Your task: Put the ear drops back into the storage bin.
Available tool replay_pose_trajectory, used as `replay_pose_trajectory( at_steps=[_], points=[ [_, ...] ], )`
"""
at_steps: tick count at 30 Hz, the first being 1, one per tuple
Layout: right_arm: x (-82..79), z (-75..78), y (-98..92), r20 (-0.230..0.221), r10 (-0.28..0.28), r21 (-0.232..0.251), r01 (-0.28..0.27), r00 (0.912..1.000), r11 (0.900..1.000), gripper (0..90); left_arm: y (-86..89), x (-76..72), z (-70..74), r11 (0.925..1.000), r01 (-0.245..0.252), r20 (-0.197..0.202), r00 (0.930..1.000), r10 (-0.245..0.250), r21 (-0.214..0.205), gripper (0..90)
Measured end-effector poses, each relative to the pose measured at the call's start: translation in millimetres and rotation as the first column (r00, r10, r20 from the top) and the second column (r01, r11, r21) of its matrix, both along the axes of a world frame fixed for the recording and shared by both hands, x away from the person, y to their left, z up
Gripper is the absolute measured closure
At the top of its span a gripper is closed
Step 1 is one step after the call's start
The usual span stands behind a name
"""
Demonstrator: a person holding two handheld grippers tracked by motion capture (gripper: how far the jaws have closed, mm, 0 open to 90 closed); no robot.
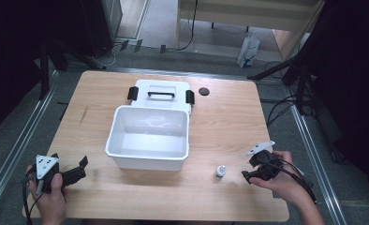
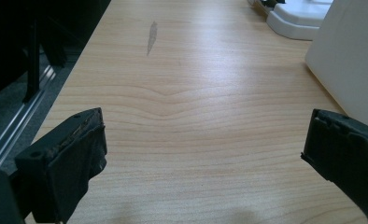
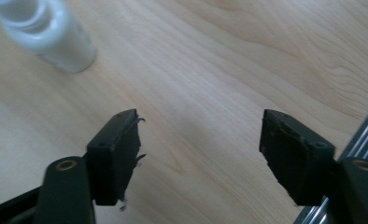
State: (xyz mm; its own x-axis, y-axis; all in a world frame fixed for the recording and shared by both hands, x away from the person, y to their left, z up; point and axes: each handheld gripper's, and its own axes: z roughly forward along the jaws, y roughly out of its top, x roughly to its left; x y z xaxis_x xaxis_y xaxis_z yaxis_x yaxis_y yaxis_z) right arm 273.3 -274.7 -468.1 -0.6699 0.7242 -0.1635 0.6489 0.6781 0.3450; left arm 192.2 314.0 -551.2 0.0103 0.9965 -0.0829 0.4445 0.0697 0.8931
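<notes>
A white open box [image 1: 147, 136] stands mid-table, its lid [image 1: 161, 93] with a black handle folded back behind it. A small white bottle [image 1: 220, 171] stands upright on the wood to the box's front right; the right gripper view shows the bottle [image 3: 56, 35] at upper left, blurred. My right gripper [image 1: 254, 169] is open, held low just right of the bottle and apart from it, with nothing between its jaws [image 3: 198, 149]. My left gripper [image 1: 81, 168] is open at the front left, jaws wide over bare wood [image 2: 203, 149], the box's wall [image 2: 355, 60] off to its right.
A small black round cap [image 1: 203, 91] lies behind the box to the right of the lid. The wooden table [image 1: 229, 122] has metal rails along both sides. A grey smear [image 2: 152, 37] marks the wood at the far left.
</notes>
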Motion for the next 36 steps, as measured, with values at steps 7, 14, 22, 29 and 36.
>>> replay_pose_trajectory(
  at_steps=[7,14,22,29,36],
  points=[
    [0.5,11.2,21.9,-0.088,0.091,-0.043,-0.096,0.9919,0.9945,47.9,0.0,0.2,0.1,1.0,0.0,-0.004,1.0,0.0,0.001,0.3],
    [2.1,20.2,45.6,-0.168,0.152,-0.058,-0.164,0.9741,0.9849,54.7,-0.1,0.7,-0.1,1.0,0.0,-0.003,1.0,0.0,0.0,0.3],
    [4.5,22.8,67.7,-0.213,0.214,-0.033,-0.226,0.9533,0.9735,58.2,0.0,0.9,-0.1,1.0,0.001,-0.004,1.0,-0.001,-0.002,0.3],
    [6.9,24.3,83.4,-0.224,0.233,-0.024,-0.244,0.9464,0.9694,60.4,-0.1,1.0,-0.1,1.0,0.001,-0.006,1.0,-0.001,-0.002,0.3],
    [11.3,20.4,92.5,-0.225,0.229,-0.039,-0.244,0.947,0.969,62.8,0.1,1.0,-0.1,1.0,0.003,-0.007,1.0,-0.003,-0.004,0.3]
  ],
)
